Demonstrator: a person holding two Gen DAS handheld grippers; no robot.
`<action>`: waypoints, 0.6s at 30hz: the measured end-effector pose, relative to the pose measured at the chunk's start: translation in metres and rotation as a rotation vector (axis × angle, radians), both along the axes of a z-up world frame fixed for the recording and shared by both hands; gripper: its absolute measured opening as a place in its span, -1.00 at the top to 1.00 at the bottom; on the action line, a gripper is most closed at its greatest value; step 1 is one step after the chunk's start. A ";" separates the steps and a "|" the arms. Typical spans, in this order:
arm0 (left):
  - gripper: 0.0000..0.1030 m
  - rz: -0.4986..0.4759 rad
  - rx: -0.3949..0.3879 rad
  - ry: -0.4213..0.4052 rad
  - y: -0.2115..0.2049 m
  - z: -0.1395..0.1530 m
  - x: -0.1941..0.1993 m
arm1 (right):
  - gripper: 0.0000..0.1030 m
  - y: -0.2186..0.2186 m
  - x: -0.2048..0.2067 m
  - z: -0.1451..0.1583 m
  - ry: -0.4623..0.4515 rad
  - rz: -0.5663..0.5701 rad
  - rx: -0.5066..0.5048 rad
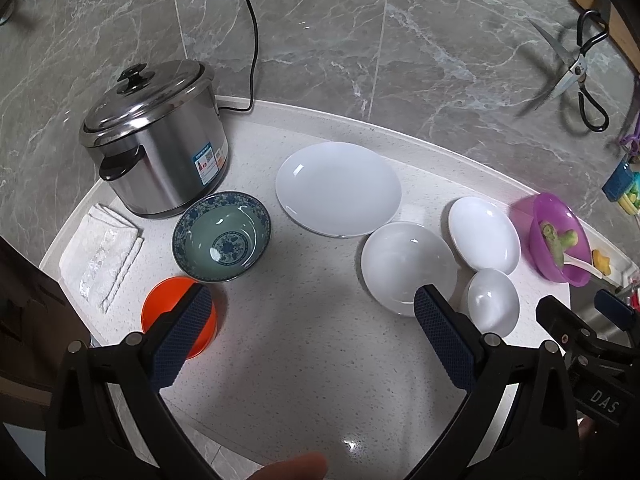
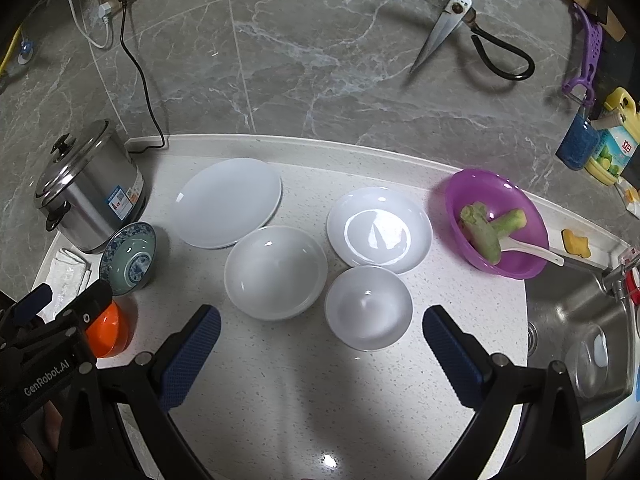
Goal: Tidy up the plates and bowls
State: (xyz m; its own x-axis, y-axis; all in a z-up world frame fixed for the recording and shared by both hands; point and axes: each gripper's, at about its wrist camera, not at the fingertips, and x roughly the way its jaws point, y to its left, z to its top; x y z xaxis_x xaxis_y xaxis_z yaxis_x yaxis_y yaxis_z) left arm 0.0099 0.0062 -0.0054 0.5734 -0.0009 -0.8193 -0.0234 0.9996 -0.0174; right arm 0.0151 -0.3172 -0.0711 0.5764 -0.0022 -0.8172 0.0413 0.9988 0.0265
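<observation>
On the speckled white counter lie a large white plate [image 1: 338,188] [image 2: 228,202], a smaller white plate [image 1: 484,234] [image 2: 379,230], a wide white bowl [image 1: 404,264] [image 2: 276,272] and a small white bowl [image 1: 494,300] [image 2: 368,306]. A blue-patterned bowl [image 1: 222,236] [image 2: 129,258] and an orange bowl [image 1: 168,304] [image 2: 106,330] sit to the left. My left gripper [image 1: 308,300] hovers open over bare counter between the orange bowl and the wide bowl. My right gripper [image 2: 322,318] is open, its fingers either side of the small white bowl, above it.
A steel pot with lid [image 1: 154,140] [image 2: 86,188] stands at the back left beside a folded cloth [image 1: 100,252]. A purple bowl with a green vegetable and spoon [image 2: 496,224] [image 1: 558,236] sits right, next to the sink [image 2: 580,332]. Scissors [image 2: 460,8] hang on the wall.
</observation>
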 end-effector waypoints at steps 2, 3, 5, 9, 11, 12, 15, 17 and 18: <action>-0.99 0.001 0.001 0.001 0.000 -0.001 0.001 | -1.00 0.003 0.001 0.001 0.000 0.000 0.000; -0.99 0.001 0.001 0.002 0.000 -0.001 0.001 | -1.00 0.003 0.001 0.001 0.000 0.000 0.000; -0.99 0.001 0.001 0.001 0.001 -0.001 0.001 | -1.00 0.002 0.001 0.000 0.003 0.000 0.001; -0.99 0.002 0.001 0.001 0.001 -0.002 0.001 | -1.00 0.006 0.002 -0.003 0.006 0.000 -0.004; -0.99 0.000 0.001 0.001 0.001 -0.002 0.001 | -1.00 0.006 0.002 -0.003 0.006 -0.001 -0.004; -0.99 0.000 0.001 0.001 0.001 -0.002 0.001 | -1.00 0.005 0.003 -0.003 0.006 -0.001 -0.004; -0.99 0.000 0.000 0.002 0.002 -0.003 0.001 | -1.00 0.005 0.003 -0.002 0.008 0.000 -0.004; -0.99 0.000 0.000 0.004 0.002 -0.004 0.002 | -1.00 0.006 0.003 -0.002 0.009 -0.001 -0.004; -0.99 0.000 0.000 0.004 0.002 -0.004 0.002 | -1.00 0.006 0.003 -0.002 0.011 -0.002 -0.004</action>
